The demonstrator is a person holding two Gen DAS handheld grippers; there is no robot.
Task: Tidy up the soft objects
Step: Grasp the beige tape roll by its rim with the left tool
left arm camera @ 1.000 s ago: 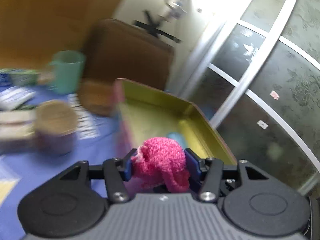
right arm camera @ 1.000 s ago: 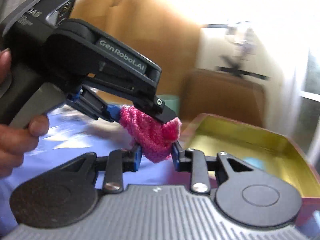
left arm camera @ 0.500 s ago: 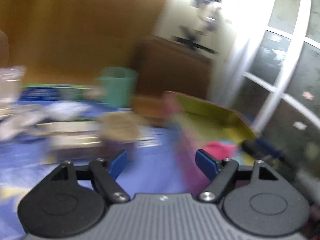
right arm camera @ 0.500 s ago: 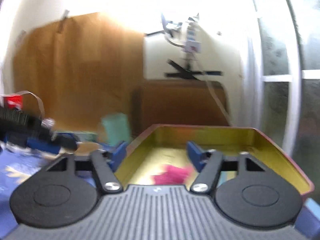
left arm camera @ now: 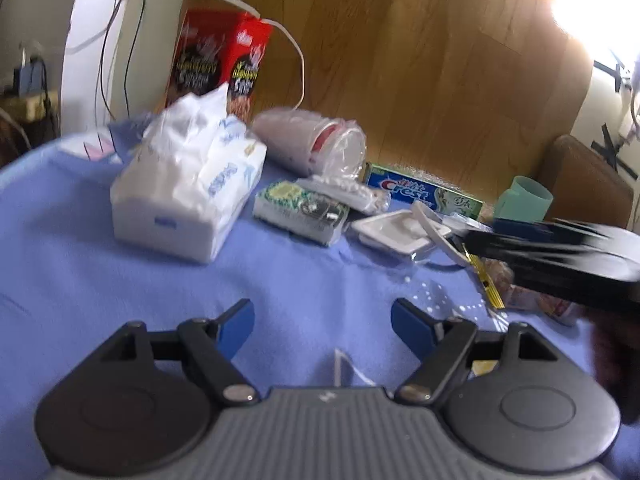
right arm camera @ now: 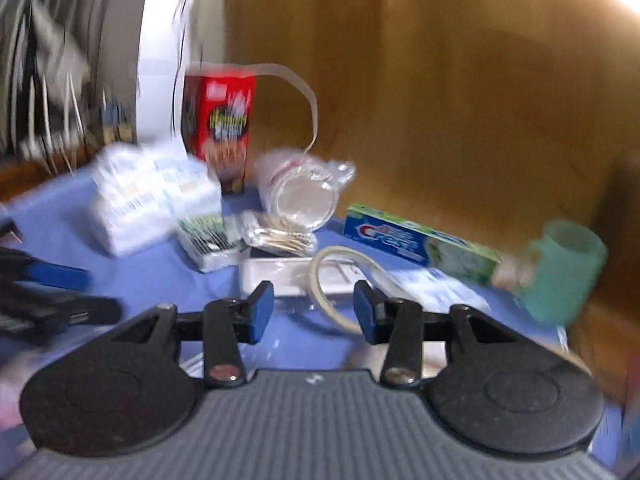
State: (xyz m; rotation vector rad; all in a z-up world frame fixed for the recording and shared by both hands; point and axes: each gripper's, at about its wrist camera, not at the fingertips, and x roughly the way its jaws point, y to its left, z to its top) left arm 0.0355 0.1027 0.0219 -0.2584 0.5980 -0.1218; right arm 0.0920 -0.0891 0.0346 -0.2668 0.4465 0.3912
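Left gripper (left arm camera: 322,328): jaws spread wide, nothing between them, above the blue tablecloth (left arm camera: 120,280). Right gripper (right arm camera: 314,307): jaws apart, nothing held, blurred by motion. Pink soft object: not visible in either view. Containers: teal cup (left arm camera: 524,202) near the table's far right edge, contents not discernible; clear plastic cups (left arm camera: 316,148) lying on their side at the far edge; shallow white tray (left arm camera: 394,230) mid-table, contents unclear. Other items: white tissue pack (left arm camera: 188,184) toward the far left; red snack box (left arm camera: 220,64) upright behind it; Crest toothpaste box (left arm camera: 420,192) along the far edge. Room: wooden panel wall (left arm camera: 440,60) behind the table.
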